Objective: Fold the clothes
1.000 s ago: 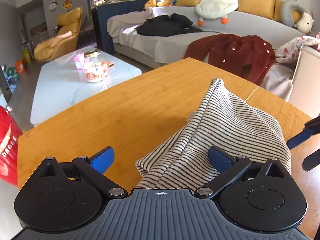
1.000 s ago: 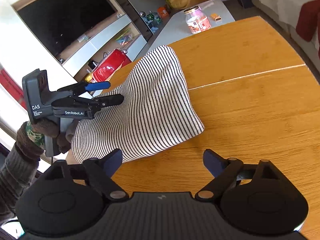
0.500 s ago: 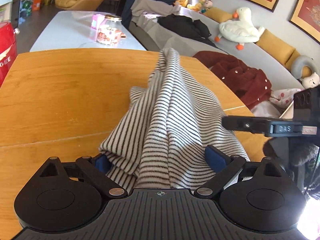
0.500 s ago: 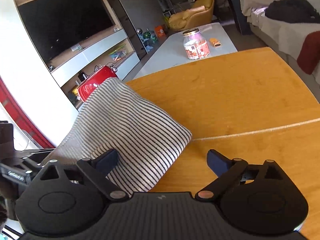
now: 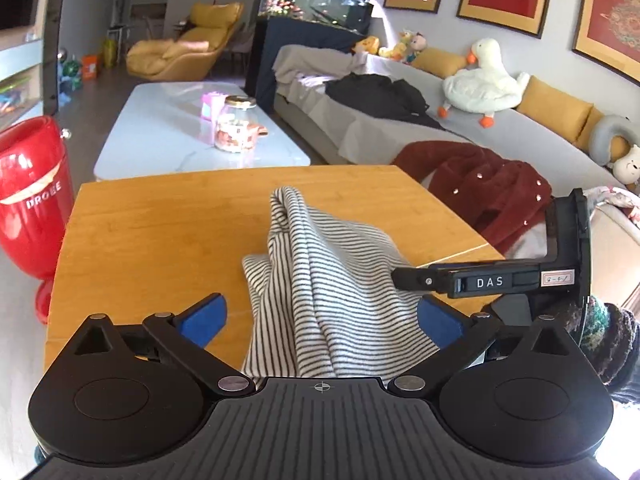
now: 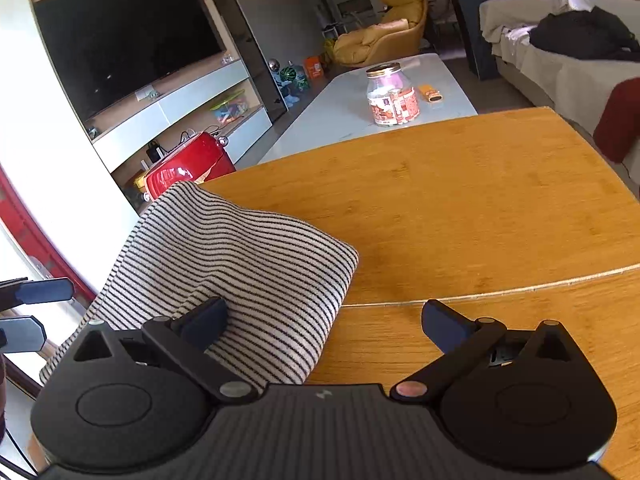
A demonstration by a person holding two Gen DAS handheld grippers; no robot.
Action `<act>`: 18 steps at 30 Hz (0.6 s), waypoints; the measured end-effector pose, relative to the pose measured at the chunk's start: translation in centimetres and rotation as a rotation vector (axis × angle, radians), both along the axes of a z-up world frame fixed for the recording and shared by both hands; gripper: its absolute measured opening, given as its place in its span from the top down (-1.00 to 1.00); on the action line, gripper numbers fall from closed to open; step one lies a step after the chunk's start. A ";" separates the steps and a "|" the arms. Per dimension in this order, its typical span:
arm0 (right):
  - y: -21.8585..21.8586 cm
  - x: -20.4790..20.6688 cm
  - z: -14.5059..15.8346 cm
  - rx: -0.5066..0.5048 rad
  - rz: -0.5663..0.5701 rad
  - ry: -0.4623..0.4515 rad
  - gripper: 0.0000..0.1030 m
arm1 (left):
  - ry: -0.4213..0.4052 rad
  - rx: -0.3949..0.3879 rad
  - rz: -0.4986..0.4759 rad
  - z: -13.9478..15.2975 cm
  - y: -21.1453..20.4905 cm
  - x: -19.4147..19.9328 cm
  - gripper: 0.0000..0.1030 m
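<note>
Now both my grippers, left [image 5: 320, 316] and right [image 6: 324, 320], spread wide; right jaws just opened. Striped garment [image 5: 328, 280] lower centre on wooden table [image 5: 160, 232], bunched between jaws, unpinched (regrasp likely next).

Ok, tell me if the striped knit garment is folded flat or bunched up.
Bunched: the striped knit garment rises in rumpled folds on the wooden table.

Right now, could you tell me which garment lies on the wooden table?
The striped garment; the dark red coat and black clothing lie on the sofa.
</note>
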State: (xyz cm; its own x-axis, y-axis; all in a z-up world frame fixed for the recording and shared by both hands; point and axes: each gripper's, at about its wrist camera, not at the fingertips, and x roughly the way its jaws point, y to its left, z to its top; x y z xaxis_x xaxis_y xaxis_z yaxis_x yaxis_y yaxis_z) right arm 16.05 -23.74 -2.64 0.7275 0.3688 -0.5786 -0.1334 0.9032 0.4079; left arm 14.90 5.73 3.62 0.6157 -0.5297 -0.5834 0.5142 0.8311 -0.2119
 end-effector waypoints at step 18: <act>2.9 1.0 2.3 -0.056 0.175 0.003 -0.20 | 0.107 -0.059 -0.019 -5.1 -2.0 -0.8 -0.61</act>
State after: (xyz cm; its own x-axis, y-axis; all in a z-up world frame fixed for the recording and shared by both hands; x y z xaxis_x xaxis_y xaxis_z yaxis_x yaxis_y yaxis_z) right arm 17.03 -20.84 -0.29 0.6533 0.4567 -0.6038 -0.2891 0.8876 0.3586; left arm 14.10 3.75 -1.51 0.5408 -0.5763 -0.6127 0.5018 0.8056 -0.3149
